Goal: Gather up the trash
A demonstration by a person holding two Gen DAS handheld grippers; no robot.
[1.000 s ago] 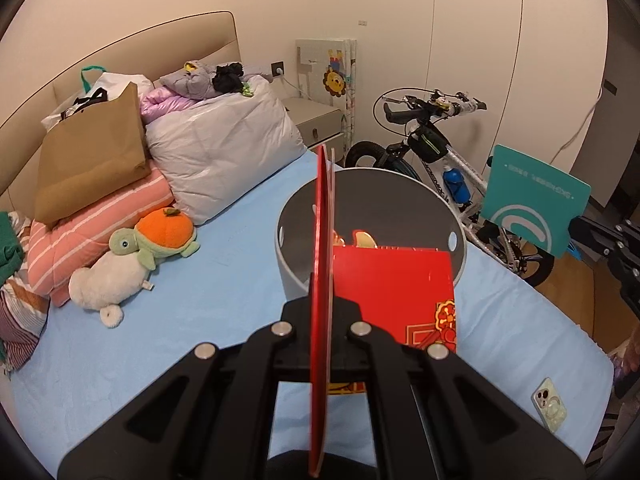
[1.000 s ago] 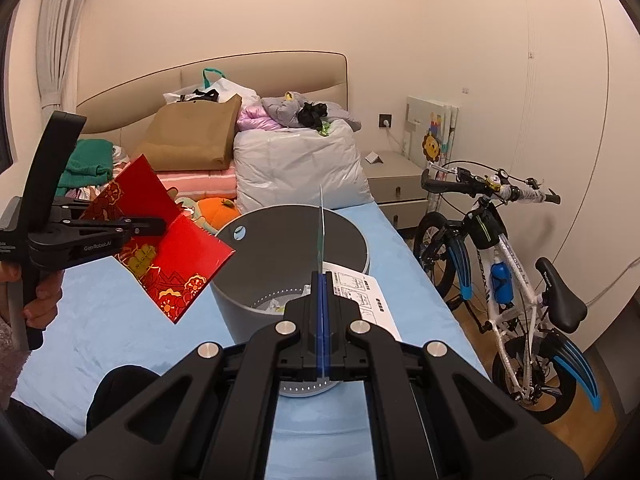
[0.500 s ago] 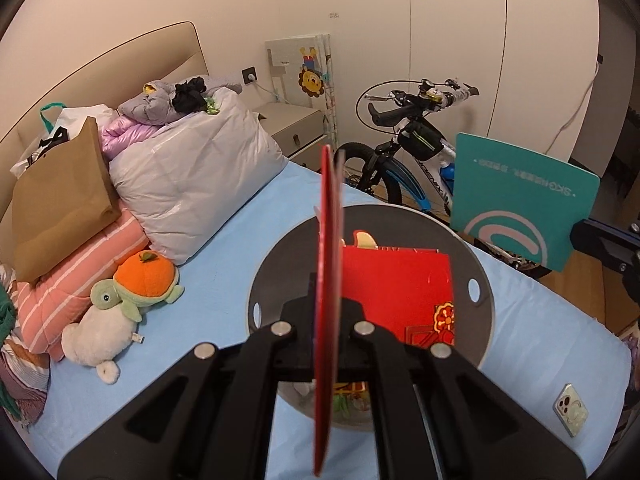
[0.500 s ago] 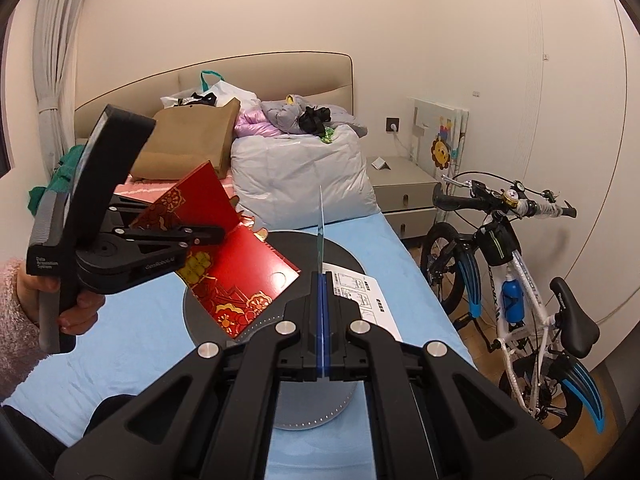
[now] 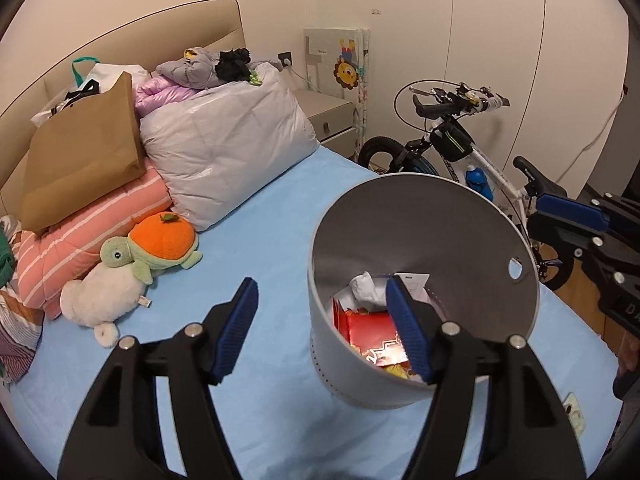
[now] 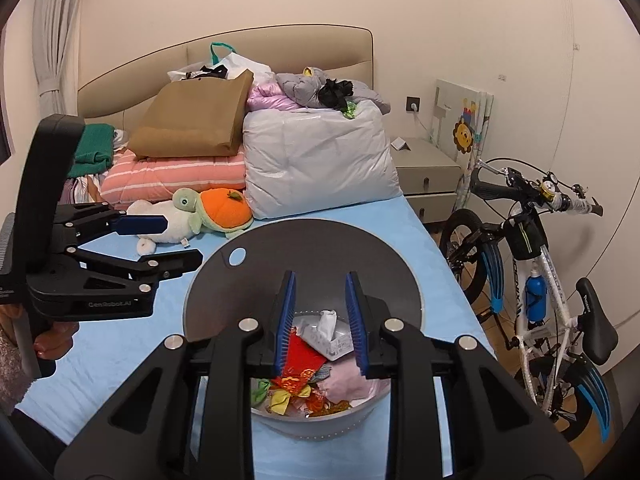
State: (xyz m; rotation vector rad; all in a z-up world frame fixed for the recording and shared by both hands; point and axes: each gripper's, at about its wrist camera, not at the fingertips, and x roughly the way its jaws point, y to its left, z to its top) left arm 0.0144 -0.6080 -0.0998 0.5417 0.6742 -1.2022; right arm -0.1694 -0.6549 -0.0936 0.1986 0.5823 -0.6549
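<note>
Grey round plastic bin (image 6: 208, 304) on the pale blue bed sheet (image 5: 260, 208), standing upright, rim facing up. Inside: red folded card with gold print (image 6: 300, 354), crumpled white tissue (image 6: 326, 320), printed white paper sheet (image 5: 414, 280), pink plastic scrap (image 6: 352, 384), yellow and green wrapper bits (image 6: 280, 402). Left gripper (image 5: 324, 328) wide apart, empty, one finger over the sheet, the other over the bin mouth. Right gripper (image 6: 320, 324) also apart, empty, directly above the trash. Drop step apparently finished; both loads seemingly in the bin. Next, probably: lift clear of the rim, scan the bed for leftover litter. Nothing obviously trash near the plush turtle with orange shell (image 5: 156, 246); small pale phone-like object (image 5: 574, 416) near the bed edge, unlikely rubbish.
</note>
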